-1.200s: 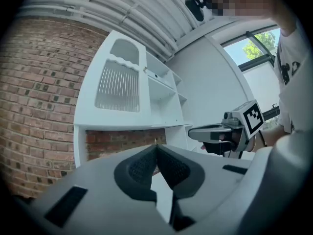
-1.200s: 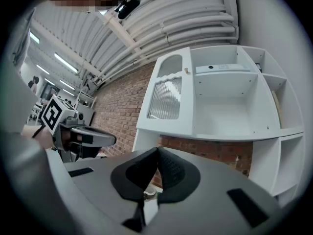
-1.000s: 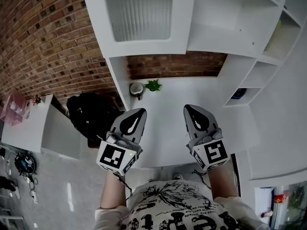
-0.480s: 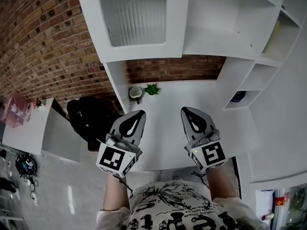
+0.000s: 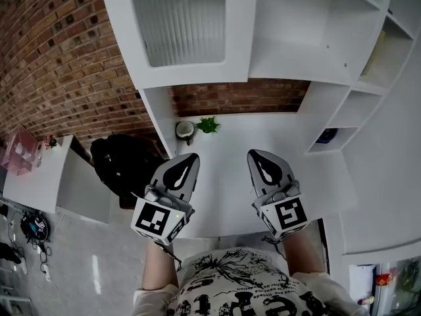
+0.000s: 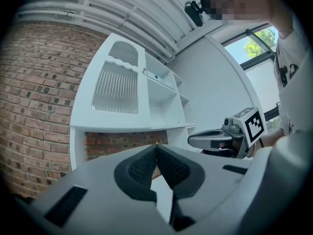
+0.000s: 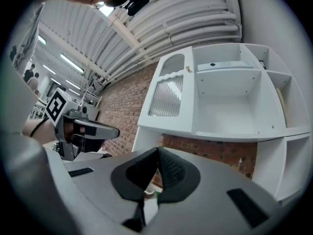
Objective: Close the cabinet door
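White table (image 5: pixel 230 143) against a brick wall (image 5: pixel 59 64) — above it the ribbed cabinet door (image 5: pixel 187 25) stands open, left of its compartment (image 5: pixel 296 31). Left gripper (image 5: pixel 189 157) and right gripper (image 5: pixel 258 154) hover over the table, fingers pressed together, empty.

change | cabinet door (image 5: pixel 181 25) | slightly lower, leftward in head view

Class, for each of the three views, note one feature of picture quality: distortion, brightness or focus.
Head view: wide-angle bending curves the brick wall and cabinet door; even light. Left gripper view: black round border, bright window at upper right. Right gripper view: same round border, bright ceiling lights, bowed shelves.
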`<state>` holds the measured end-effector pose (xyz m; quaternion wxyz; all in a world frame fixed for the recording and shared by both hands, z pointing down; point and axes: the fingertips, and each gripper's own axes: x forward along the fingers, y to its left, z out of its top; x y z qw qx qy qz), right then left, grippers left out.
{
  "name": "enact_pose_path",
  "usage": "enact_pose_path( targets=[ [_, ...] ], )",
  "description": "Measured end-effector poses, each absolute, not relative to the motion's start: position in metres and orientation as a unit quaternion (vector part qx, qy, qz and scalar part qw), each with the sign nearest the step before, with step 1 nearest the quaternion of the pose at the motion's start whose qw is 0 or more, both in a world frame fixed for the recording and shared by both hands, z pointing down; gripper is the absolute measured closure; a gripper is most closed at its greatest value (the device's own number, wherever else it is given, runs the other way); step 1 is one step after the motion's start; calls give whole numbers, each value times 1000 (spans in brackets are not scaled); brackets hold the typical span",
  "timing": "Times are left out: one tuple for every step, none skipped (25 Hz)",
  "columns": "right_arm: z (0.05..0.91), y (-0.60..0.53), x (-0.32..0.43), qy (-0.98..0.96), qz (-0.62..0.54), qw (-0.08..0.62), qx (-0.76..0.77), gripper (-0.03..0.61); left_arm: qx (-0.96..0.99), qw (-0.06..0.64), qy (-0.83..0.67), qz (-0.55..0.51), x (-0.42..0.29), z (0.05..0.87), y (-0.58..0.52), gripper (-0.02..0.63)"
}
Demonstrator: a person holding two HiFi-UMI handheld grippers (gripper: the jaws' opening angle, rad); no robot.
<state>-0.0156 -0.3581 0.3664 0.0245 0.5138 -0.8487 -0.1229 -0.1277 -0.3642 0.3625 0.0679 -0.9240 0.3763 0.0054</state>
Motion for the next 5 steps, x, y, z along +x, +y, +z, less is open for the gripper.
enact_pose_path(
  targets=[
    [366,-360,-15,-849,-122,24,514,565,-924,68,375,3,-126,363,-365,600],
    [366,-361,-14,-849,-121,24,514,565,-925,68,375,2,-125,364,-366,600],
    [366,-362,-13,-849,-121,23,514,565,-925,69,374,1,-124,364,-366,600],
    [366,-364,-12,-849,-121,23,514,565,-925,69,374,1,-124,364,-367,600],
    [366,-365,-12,-849,-120,23,513,565,-925,70,374,1,-123,363,-368,600]
  ],
)
